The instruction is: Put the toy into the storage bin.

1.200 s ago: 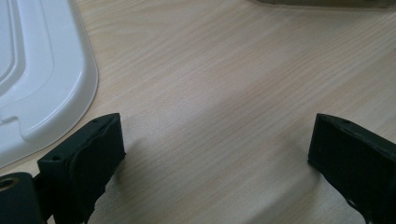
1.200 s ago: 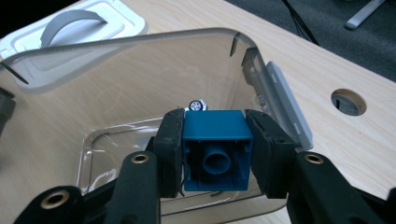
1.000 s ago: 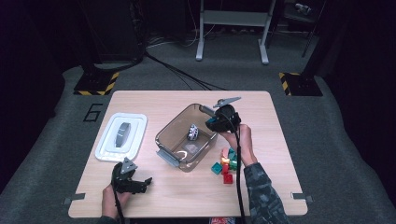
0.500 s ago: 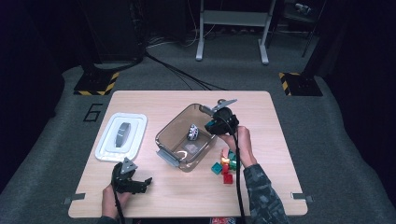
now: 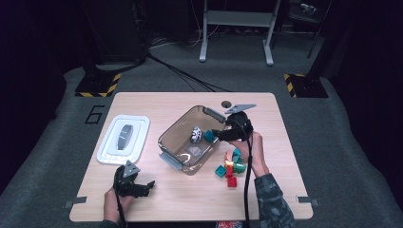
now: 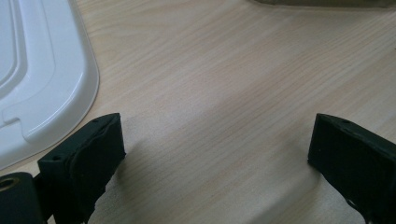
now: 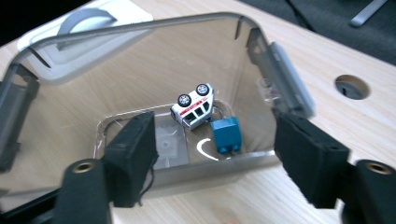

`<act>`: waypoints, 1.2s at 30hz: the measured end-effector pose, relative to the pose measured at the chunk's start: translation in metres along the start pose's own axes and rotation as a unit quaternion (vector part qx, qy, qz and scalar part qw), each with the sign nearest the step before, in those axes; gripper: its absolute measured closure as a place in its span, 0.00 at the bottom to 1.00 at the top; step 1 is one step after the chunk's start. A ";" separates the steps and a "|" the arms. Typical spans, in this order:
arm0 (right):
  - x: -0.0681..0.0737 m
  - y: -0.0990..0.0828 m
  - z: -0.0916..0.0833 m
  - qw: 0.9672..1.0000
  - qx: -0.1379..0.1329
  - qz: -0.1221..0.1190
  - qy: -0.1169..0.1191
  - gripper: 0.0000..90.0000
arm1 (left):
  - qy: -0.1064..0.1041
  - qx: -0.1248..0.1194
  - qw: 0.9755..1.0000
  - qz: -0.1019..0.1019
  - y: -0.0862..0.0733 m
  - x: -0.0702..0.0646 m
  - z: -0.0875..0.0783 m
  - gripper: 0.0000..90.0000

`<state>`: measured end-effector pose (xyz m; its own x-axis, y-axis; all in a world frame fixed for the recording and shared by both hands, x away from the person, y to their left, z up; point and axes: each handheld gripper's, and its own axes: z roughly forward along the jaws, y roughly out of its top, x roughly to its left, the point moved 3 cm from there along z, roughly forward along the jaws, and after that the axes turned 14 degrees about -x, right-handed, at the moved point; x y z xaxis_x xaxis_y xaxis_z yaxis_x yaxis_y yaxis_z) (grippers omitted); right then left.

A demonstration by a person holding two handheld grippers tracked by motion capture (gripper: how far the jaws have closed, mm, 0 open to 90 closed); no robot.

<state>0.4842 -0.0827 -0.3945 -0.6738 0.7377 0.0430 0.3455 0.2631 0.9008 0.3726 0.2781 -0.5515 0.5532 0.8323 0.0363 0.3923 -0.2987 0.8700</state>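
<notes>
A clear plastic bin (image 5: 173,130) stands mid-table. Inside it, a white toy car (image 5: 196,134) lies on its side with a teal block (image 5: 209,136) right beside it. My right gripper (image 5: 219,135) hovers at the bin's right rim, pointing in. Its jaws have just been opening and nothing is between them. In the right gripper view the car (image 7: 194,107) and the teal block (image 7: 226,135) rest on the bin floor beyond the open right gripper (image 7: 217,154). My left gripper (image 5: 145,186) rests open near the front left edge. In the left gripper view the left gripper (image 6: 215,154) spans bare wood.
A white lid (image 5: 124,139) with a grey handle lies left of the bin, and its corner (image 6: 42,79) is close to the left jaw. Several coloured blocks (image 5: 230,166) sit under the right hand. A round hole (image 7: 351,87) is in the tabletop behind the bin.
The right gripper has opened and drawn back slightly from the bin. The teal block now lies inside beside the toy car. The left gripper has not moved.
</notes>
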 end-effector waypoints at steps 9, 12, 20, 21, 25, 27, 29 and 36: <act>-0.012 -0.022 -0.046 0.999 -0.020 0.013 -0.036 0.18 | -0.001 0.001 1.000 -0.005 0.000 0.000 0.000 0.04; -0.019 -0.038 -0.054 0.999 -0.014 0.021 -0.043 0.15 | -0.002 0.000 1.000 -0.010 0.000 0.000 0.001 0.04; -0.041 -0.088 -0.051 0.996 0.017 0.055 -0.062 0.15 | -0.003 0.001 1.000 -0.005 0.000 0.001 0.001 0.04; -0.044 -0.094 -0.049 0.996 0.022 0.064 -0.064 0.16 | -0.003 0.001 1.000 -0.005 0.000 0.001 0.001 0.04; -0.053 -0.114 -0.037 0.995 0.039 0.066 -0.062 0.22 | -0.002 0.001 1.000 -0.005 0.000 0.000 0.001 0.04; -0.057 -0.122 -0.032 0.995 0.048 0.068 -0.059 0.26 | -0.002 0.001 1.000 -0.005 0.000 0.000 0.001 0.04; -0.059 -0.127 -0.028 0.995 0.050 0.067 -0.057 0.32 | -0.002 0.001 1.000 -0.005 0.000 0.000 0.001 0.04; -0.066 -0.136 -0.028 0.995 0.042 0.079 -0.042 0.51 | -0.002 0.001 1.000 -0.005 0.000 0.000 0.001 0.04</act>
<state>0.4629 -0.1846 -0.5074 -0.5511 0.8222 0.1423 0.4984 0.1875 0.8464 0.3732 0.2782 -0.5518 0.5524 0.8332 0.0247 0.3997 -0.2908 0.8693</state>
